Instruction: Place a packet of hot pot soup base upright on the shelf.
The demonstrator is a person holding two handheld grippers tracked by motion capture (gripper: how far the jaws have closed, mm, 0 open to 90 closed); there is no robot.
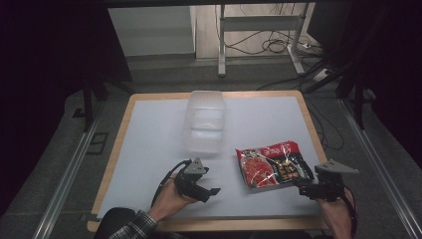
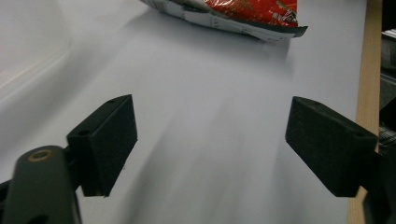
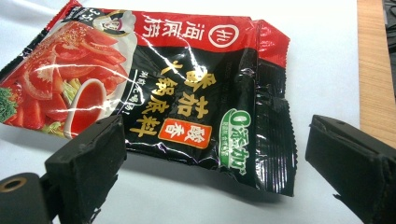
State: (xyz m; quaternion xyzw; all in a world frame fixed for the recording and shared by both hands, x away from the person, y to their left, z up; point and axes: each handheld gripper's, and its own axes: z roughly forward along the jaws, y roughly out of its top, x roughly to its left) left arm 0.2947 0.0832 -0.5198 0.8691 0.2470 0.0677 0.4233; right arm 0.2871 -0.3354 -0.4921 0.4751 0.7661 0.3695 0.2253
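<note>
Nothing gripped yet: both grippers are hovering with jaws spread, and the packet is lying untouched.

In the high view the packet [image 1: 273,166] is sitting lower right of centre on the white mat [image 1: 154,144], flat, glossy, red and black, its foil crinkled, with the clear tub [image 1: 204,121] standing empty above it at centre. The right gripper [image 1: 304,188] is reaching in at its lower right corner; the left gripper [image 1: 211,191] is pointing toward it from lower centre. Judging by this, pickup and any placing are still ahead.
</note>
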